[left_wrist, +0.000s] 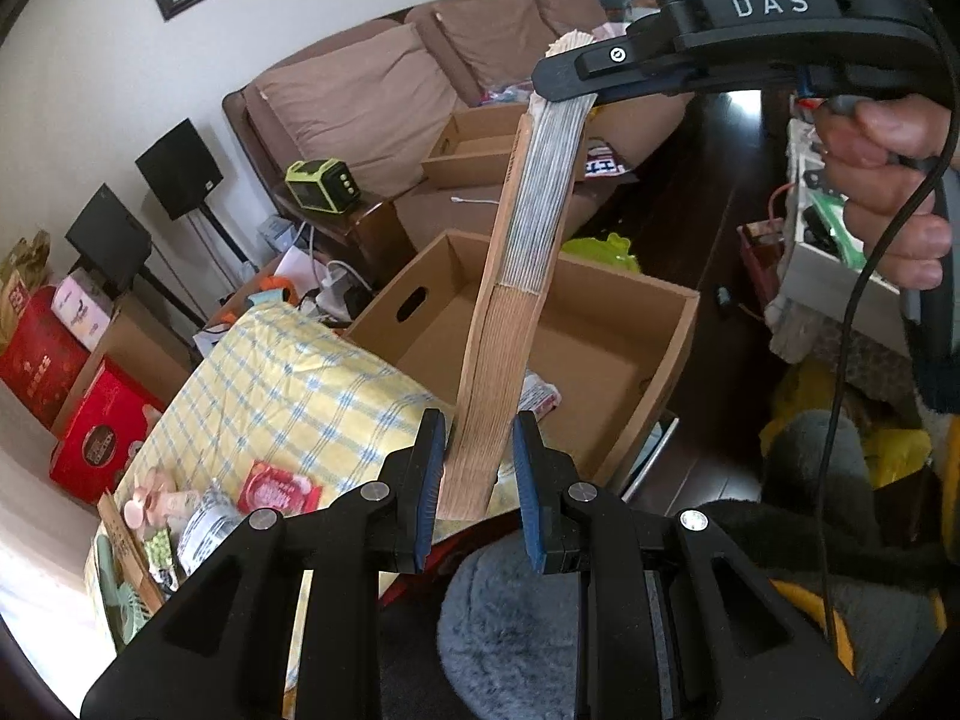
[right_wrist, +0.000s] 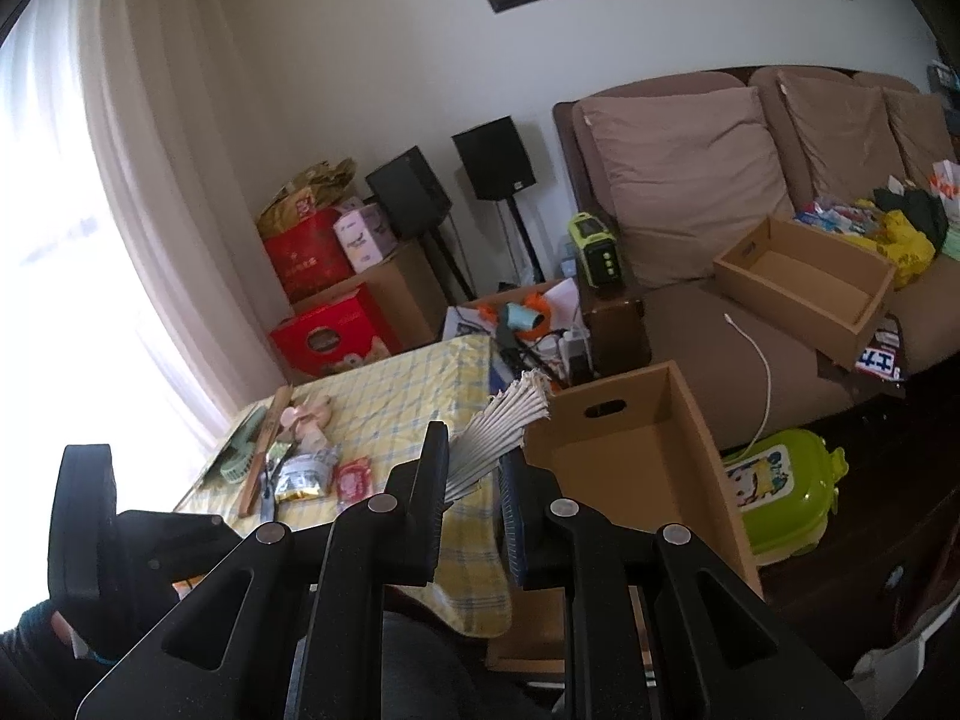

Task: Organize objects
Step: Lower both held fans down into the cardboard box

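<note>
**Folded fan held at both ends over the open box**

I have a folded fan [left_wrist: 516,300] stretched between my two tools, in the air above the cardboard box [left_wrist: 630,324] that stands at the end of the bench [left_wrist: 288,396]. My left tongs [left_wrist: 480,480] sit around its wooden handle end; the left pad touches the slats, while the right pad shows a small gap, so I read this as a loose hold, not a firm clamp. My right tongs [left_wrist: 564,87] pinch the far paper end, closed on it, and in the right wrist view the pleated paper edges [right_wrist: 504,432] fan out slightly between the pads [right_wrist: 435,462].

I judge the fan to be light. The wooden slats are stiff along their length but thin, and would likely crack if bent sideways. The paper half is soft and creases or tears easily. So the safer place to grip is the wooden half near the pivot, squeezing across the flat stack to keep it shut. With only the paper end pinched, the slats could splay open or slide out.

More small items [right_wrist: 300,468] lie on the bench's checked cloth.
</note>
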Tool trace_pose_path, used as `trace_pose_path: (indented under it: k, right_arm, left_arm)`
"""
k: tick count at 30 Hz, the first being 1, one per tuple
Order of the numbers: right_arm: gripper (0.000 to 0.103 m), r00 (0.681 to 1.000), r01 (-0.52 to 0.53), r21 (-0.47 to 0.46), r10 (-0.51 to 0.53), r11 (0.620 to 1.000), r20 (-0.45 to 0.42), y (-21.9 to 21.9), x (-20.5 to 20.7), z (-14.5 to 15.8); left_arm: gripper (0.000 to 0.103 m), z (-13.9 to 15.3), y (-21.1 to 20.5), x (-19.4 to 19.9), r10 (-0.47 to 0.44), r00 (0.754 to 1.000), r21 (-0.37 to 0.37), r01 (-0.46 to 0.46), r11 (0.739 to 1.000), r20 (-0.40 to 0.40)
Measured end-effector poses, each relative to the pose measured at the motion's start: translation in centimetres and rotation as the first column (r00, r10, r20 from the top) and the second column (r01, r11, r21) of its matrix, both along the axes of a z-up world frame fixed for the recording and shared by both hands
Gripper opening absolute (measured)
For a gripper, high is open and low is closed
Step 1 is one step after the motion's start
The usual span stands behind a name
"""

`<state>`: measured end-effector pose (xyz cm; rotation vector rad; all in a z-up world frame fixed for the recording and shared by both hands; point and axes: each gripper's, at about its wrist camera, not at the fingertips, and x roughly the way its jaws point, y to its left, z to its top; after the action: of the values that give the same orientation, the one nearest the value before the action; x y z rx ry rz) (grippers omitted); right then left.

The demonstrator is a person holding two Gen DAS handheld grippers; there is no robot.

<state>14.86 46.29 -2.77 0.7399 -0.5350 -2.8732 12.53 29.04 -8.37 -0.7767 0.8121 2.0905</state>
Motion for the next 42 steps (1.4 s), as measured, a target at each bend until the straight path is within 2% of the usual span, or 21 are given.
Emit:
trace_pose_path:
  k: [15,42]
  right_arm:
    - [0.016,0.998,0.059,-0.037,-0.058,0.998,0.024,3.7,0.4,-1.4]
    - [0.016,0.981,0.151,-0.062,-0.142,0.987,0.129,6.5,-1.1,-6.0]
  left_arm:
    - [0.021,-0.9,3.2,-0.1,-0.045,0.999,-0.02,0.046,0.999,0.017]
    - [0.021,-5.4,6.4,-2.1,-0.1,0.995,-0.114,0.103,0.988,0.03]
